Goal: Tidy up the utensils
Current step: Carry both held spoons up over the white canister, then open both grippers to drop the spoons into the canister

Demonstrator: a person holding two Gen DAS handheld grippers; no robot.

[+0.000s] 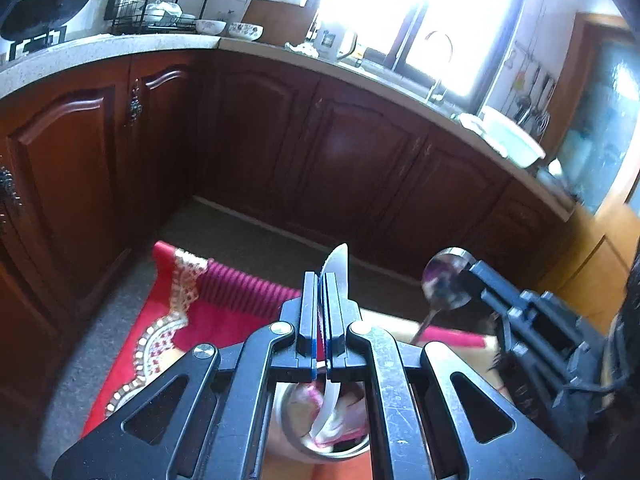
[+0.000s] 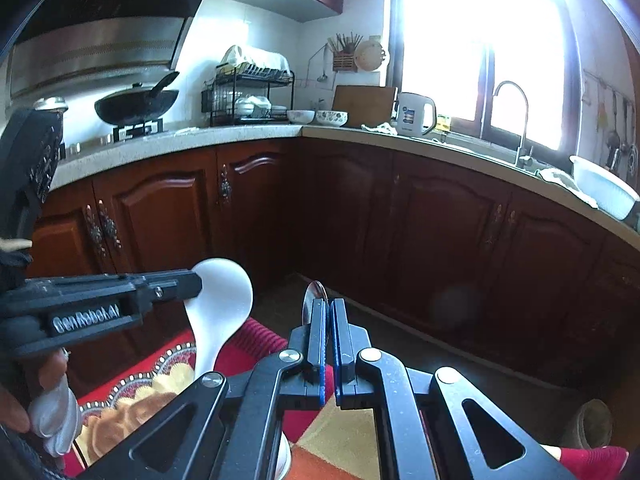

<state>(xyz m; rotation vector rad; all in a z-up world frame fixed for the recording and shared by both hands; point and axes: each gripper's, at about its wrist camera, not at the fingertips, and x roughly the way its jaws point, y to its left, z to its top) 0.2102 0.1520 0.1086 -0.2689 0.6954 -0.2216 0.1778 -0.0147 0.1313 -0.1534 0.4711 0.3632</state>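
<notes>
A white spoon [image 2: 218, 300] is pinched by its bowl between the pressed-together jaws of the left gripper [image 1: 323, 280], its handle curving down toward a steel cup [image 1: 320, 428] below. Just beside it, the right gripper [image 2: 327, 304] clamps a metal spoon [image 1: 444, 280] with a red handle, the shiny bowl edge-on between its jaws. Both tools are held in the air over a table covered by a red patterned cloth [image 1: 224, 300] with beaded trim. Beyond, dark reddish wooden cabinets [image 2: 440, 232] line an L-shaped pale stone counter [image 2: 248, 136]. On it stand a black wok [image 2: 136, 106] on a burner, a dish rack [image 2: 250, 96], two patterned bowls [image 2: 316, 117], a white kettle [image 2: 414, 120] and a tap [image 2: 516, 120] under a glaring window [image 2: 480, 52].
</notes>
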